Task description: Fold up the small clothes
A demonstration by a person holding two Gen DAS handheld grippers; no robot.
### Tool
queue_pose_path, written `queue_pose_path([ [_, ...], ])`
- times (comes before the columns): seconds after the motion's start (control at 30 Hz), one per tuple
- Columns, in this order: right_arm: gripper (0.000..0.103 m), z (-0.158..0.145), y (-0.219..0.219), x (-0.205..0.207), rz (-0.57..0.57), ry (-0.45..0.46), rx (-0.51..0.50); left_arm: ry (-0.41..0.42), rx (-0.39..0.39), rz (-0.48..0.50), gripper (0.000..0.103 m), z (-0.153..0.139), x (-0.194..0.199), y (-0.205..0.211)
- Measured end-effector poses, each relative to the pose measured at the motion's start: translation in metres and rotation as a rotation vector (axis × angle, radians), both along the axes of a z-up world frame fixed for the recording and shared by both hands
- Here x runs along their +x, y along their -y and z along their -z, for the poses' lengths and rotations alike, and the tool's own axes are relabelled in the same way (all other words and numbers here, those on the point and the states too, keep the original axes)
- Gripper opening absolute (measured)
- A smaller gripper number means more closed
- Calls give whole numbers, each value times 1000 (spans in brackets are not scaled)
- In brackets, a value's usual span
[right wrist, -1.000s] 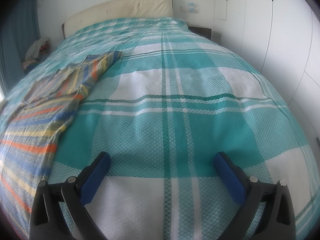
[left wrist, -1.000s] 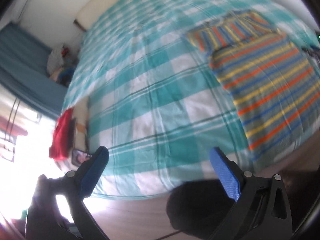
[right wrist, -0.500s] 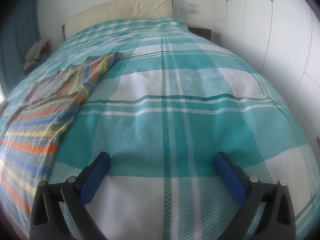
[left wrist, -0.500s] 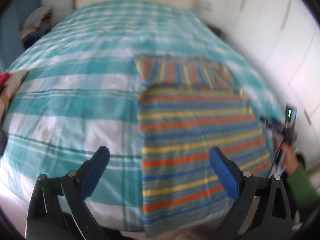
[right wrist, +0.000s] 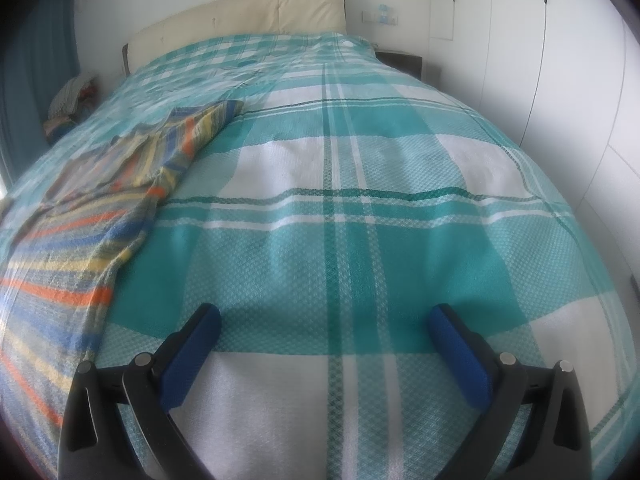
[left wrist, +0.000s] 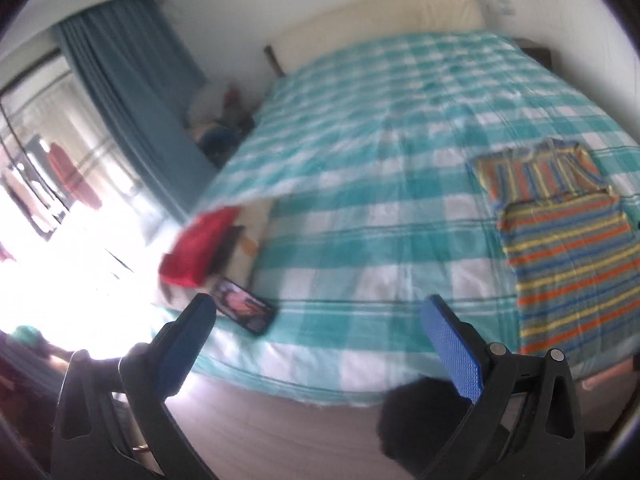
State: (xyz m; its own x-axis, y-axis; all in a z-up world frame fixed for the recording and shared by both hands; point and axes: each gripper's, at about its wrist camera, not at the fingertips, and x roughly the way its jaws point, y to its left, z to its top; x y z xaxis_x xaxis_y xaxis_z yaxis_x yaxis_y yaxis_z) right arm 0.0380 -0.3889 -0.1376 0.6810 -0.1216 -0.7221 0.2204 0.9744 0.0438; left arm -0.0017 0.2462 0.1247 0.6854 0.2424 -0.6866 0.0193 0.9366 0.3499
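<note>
A striped garment (left wrist: 568, 248) in orange, blue and yellow lies flat on the bed at the right of the left wrist view. It also shows at the left of the right wrist view (right wrist: 92, 208), its top part rumpled. My left gripper (left wrist: 320, 316) is open and empty, held off the foot of the bed, well left of the garment. My right gripper (right wrist: 324, 324) is open and empty, low over the teal checked bedspread (right wrist: 340, 200), to the right of the garment.
A phone (left wrist: 244, 312) lies at the bed's near left corner. A red cloth (left wrist: 200, 244) sits beside it on a low stand. A blue curtain (left wrist: 132, 100) and bright window are at left. A cream headboard (right wrist: 240, 16) and white wardrobe doors (right wrist: 560, 60) bound the bed.
The left gripper has swung back to the left, so the garment went from centre to the right edge of its view. The right gripper has stayed still.
</note>
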Motion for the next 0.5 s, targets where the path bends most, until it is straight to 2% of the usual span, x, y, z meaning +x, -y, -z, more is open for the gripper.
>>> queue_pose_path([
  [0.1,102,-11,3,-8,0,-17,57,-145,-274,102,101,83,16,30],
  [0.17,102,-22,1,-19,-43,-35,120,-250,-418,162,100,139,20,63],
  [0.23,102,-34,-7,-37,-115,-77,156,-319,-462,191,98,180,21,91],
  [0.33,101,-42,-28,-73,-258,-155,267,-390,-450,218,90,221,17,125],
  [0.4,99,-39,-46,-99,-342,-212,352,-414,-460,217,89,232,14,131],
  [0.47,95,-31,-65,-116,-383,-265,392,-433,-487,215,83,238,10,131],
  [0.5,89,-25,-73,-121,-394,-289,401,-435,-495,217,82,240,9,132],
])
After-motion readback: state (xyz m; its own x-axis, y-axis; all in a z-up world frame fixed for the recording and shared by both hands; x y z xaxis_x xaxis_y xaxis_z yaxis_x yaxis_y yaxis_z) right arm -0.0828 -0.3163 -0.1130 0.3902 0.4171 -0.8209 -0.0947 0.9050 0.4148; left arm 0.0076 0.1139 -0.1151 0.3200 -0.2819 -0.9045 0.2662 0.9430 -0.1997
